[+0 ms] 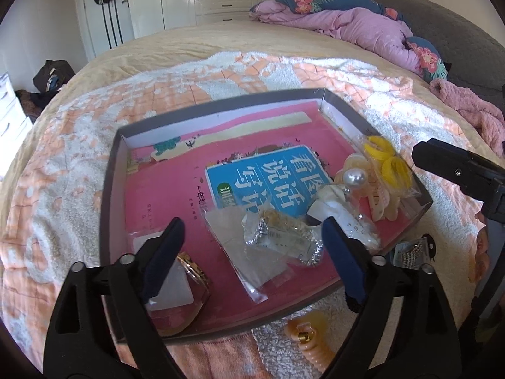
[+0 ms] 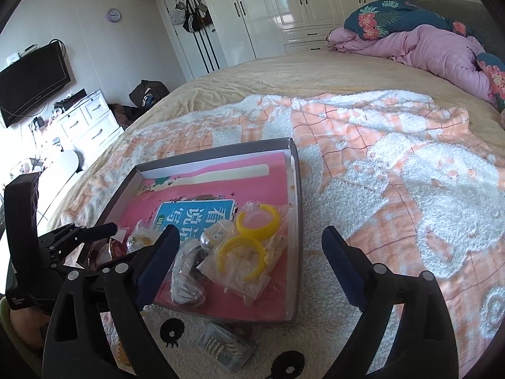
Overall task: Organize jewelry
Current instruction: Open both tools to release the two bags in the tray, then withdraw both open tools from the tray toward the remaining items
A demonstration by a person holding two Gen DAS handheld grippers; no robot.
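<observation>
A shallow grey box (image 1: 109, 189) (image 2: 295, 221) lined with a pink book lies on the bed. Inside are clear bags of jewelry (image 1: 277, 237), a pearl piece (image 1: 355, 177), yellow hoops in a bag (image 1: 386, 158) (image 2: 249, 237) and gold bangles in a pouch (image 1: 194, 268). My left gripper (image 1: 252, 240) is open and empty, its tips over the box's near part beside the clear bags. My right gripper (image 2: 249, 249) is open and empty above the box's near right corner. A peach hair claw (image 1: 311, 338) and a small case of rhinestone pieces (image 2: 225, 345) lie outside the box.
An orange and white towel blanket (image 2: 394, 173) covers the bed under the box. A pink quilt and floral pillow (image 2: 426, 41) lie at the far right. White wardrobes, a dresser and a TV (image 2: 31, 79) stand beyond the bed.
</observation>
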